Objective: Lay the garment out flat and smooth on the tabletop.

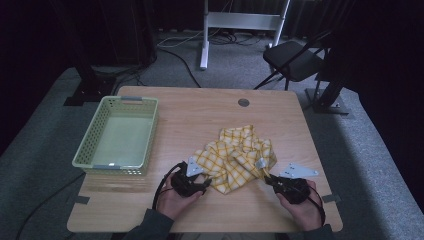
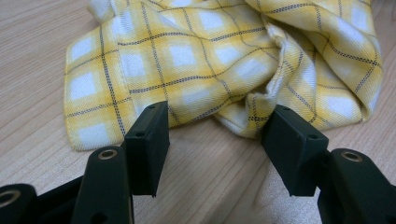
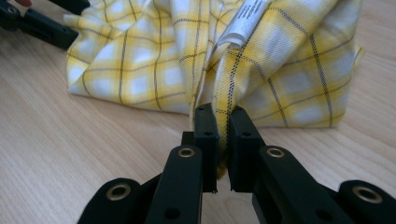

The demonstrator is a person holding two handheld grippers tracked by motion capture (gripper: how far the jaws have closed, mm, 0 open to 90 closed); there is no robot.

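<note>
Yellow checked cloth (image 1: 239,156) crumpled mid-table, at 3 o'clock from the basket (image 1: 120,136). Right gripper (image 3: 222,140) pinched tight on a cloth edge with white label (image 3: 246,19), clear up close. Left gripper (image 2: 215,135) spread wide, holding nothing, cloth at 12 o'clock.

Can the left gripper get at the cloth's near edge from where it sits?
Probably yes. The left gripper is open with its jaws just short of the cloth, and only bare table lies between. The right gripper pinches another fold, off to the side.
</note>
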